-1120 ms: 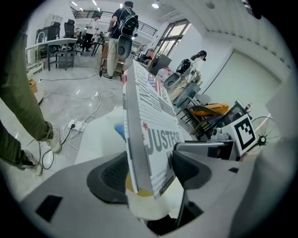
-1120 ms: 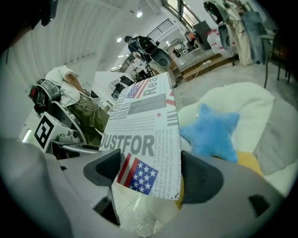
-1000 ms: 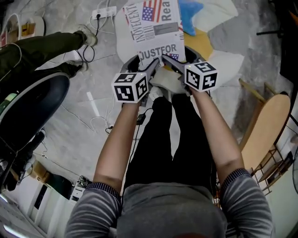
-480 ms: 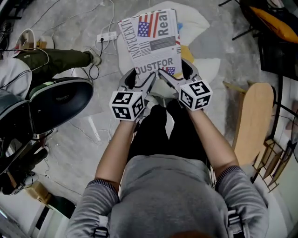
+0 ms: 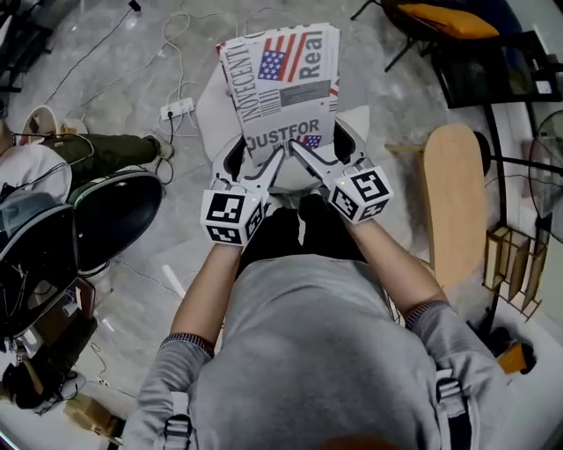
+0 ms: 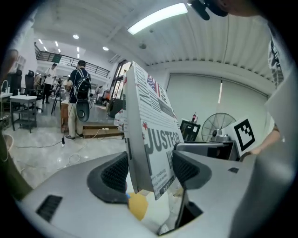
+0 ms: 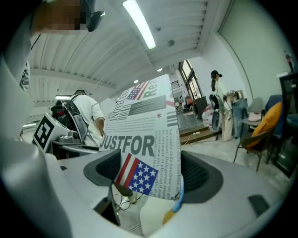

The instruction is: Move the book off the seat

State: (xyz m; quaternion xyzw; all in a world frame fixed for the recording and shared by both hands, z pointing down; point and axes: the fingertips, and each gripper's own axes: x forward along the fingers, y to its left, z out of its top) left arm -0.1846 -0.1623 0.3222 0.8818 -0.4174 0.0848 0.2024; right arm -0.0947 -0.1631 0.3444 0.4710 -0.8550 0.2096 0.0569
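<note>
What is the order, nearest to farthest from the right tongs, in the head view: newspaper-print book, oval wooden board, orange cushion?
1. The newspaper-print book, in the right tongs.
2. The oval wooden board, at the right.
3. The orange cushion, upper right.

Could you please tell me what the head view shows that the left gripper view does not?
Only the head view: the wooden board and the black round chair. Only the left gripper view: a ceiling light, a fan and a standing person with a backpack. Both: the book, clamped by the left gripper and the right gripper.
</note>
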